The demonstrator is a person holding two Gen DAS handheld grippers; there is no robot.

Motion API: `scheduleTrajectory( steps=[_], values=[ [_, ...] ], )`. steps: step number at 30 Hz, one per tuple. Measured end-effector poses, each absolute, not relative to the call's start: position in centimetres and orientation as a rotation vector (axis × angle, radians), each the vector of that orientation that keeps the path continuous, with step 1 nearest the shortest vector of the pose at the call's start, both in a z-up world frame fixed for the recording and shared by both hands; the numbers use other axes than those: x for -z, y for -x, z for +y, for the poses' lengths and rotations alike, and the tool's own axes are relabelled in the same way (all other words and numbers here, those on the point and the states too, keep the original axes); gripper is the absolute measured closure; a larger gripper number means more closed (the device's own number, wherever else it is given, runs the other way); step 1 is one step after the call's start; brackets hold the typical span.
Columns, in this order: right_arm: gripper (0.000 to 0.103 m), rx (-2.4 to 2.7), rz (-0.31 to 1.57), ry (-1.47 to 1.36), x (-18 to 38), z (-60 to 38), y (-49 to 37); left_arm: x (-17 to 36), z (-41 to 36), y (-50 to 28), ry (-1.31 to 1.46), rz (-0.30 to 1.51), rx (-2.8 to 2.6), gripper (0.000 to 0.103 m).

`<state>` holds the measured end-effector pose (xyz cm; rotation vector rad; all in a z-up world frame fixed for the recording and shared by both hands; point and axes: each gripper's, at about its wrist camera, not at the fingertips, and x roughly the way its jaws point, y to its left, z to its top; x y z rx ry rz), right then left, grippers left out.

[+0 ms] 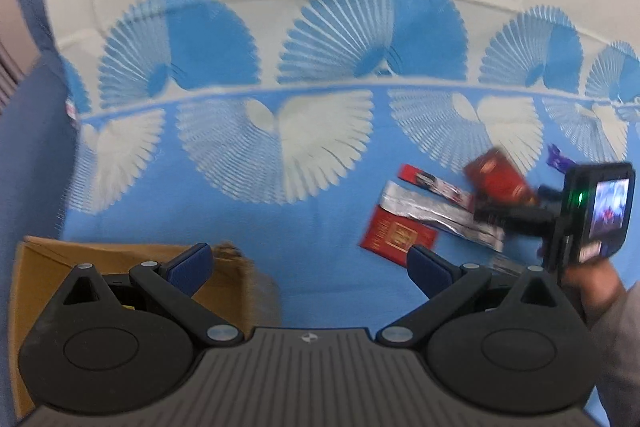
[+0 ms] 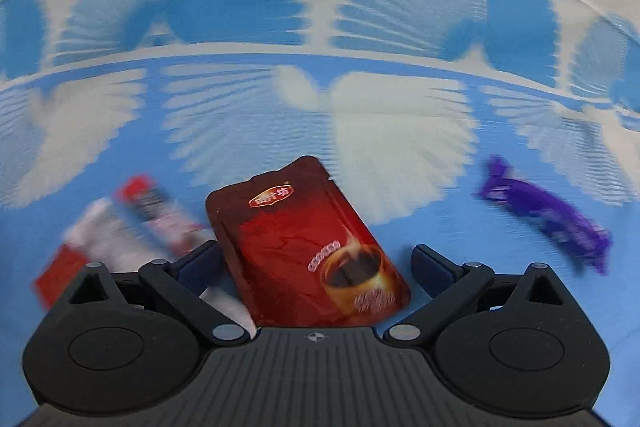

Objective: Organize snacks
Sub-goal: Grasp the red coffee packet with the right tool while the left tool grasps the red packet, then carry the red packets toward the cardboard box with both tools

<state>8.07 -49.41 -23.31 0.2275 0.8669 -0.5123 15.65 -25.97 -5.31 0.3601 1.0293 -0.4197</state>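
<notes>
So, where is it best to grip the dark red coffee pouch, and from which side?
Probably across its two long edges near the middle, coming down from above: the coffee pouch lies flat on the cloth, already between the open fingers of the right gripper.

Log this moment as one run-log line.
right gripper: jaws open around dark red pouch, no contact | left gripper: jaws open, empty | cardboard box: lower left

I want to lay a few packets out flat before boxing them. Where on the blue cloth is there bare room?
The widest bare stretch of the cloth lies between the cardboard box and the red packet. A smaller gap lies between the dark red pouch and the purple candy. It is crowded where the silver packet and red-and-white packet overlap.
</notes>
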Motion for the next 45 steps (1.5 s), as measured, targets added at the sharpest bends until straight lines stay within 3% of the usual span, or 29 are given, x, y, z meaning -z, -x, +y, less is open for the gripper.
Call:
scheduleTrajectory(
  steps=[15,26,28,29,30,33,38,39,40,45],
  values=[
    [0.0,0.601,0.826,-0.269,24.4,-55.0,-3.8,19.9,-35.2,-21.8,-0.256,1.428,0.329,0.0],
    [0.0,0.56,0.85,-0.257,24.3,-55.3,-4.0,22.1,-34.4,-23.9,-0.187,1.392,0.246,0.001],
    [0.003,0.562,0.856,-0.259,24.2,-55.1,-4.1,21.5,-33.8,-23.3,-0.192,1.367,0.238,0.014],
    [0.012,0.556,0.852,-0.26,24.0,-54.9,-4.0,20.8,-33.4,-22.9,-0.18,1.349,0.241,0.034],
    [0.028,0.538,0.845,-0.248,23.7,-54.4,-4.0,20.4,-33.2,-22.5,-0.183,1.337,0.24,0.039],
    [0.046,0.525,0.846,-0.212,23.1,-52.3,-3.8,19.9,-32.4,-21.3,-0.201,1.338,0.241,0.047],
    [0.055,0.465,0.84,-0.249,22.0,-49.8,-2.7,17.6,-30.7,-18.0,-0.217,1.299,0.3,0.058],
    [0.056,0.446,0.851,-0.244,21.8,-49.3,-2.8,17.1,-30.6,-17.6,-0.229,1.286,0.309,0.085],
    [0.056,0.43,0.873,-0.22,21.8,-48.6,-3.3,16.6,-30.5,-17.0,-0.247,1.271,0.315,0.099],
    [0.056,0.305,0.966,-0.148,21.6,-45.1,-5.7,14.8,-28.7,-15.3,-0.238,1.267,0.373,0.099]
  ],
)
